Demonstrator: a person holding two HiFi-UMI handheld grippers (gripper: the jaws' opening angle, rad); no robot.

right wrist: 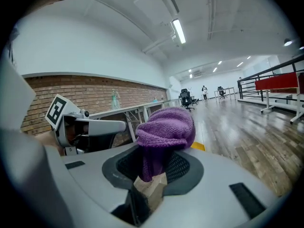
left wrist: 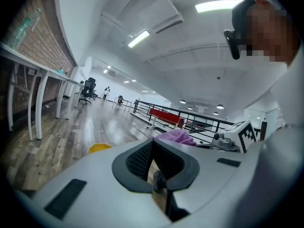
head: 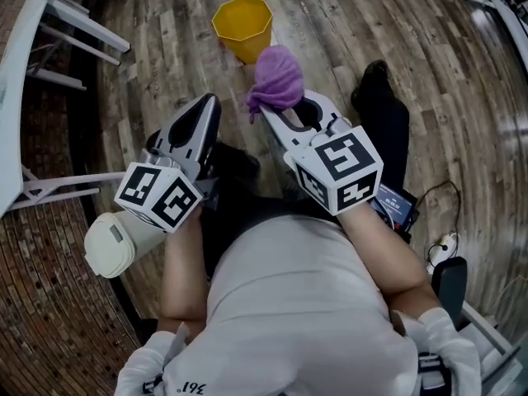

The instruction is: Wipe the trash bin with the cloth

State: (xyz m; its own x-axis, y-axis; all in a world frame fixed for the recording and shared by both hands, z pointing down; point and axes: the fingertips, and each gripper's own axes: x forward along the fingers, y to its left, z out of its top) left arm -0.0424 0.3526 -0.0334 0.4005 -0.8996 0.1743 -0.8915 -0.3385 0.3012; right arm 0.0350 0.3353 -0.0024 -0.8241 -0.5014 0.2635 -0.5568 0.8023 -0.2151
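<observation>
The right gripper (head: 266, 112) is clamped on the purple cloth (head: 278, 77), which bunches up beyond its jaws. The left gripper (head: 207, 106), at its nine o'clock, is closed with nothing inside. The yellow trash bin (head: 242, 25) stands on the wooden floor (head: 462, 81) at twelve o'clock, probably not touching the cloth.

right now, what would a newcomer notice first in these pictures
The purple cloth stands out first, bunched in the jaws of the right gripper at the middle of the head view. Just beyond it, a yellow bin stands upright on the wood floor. The left gripper is level with the right one, shut and empty.
</observation>
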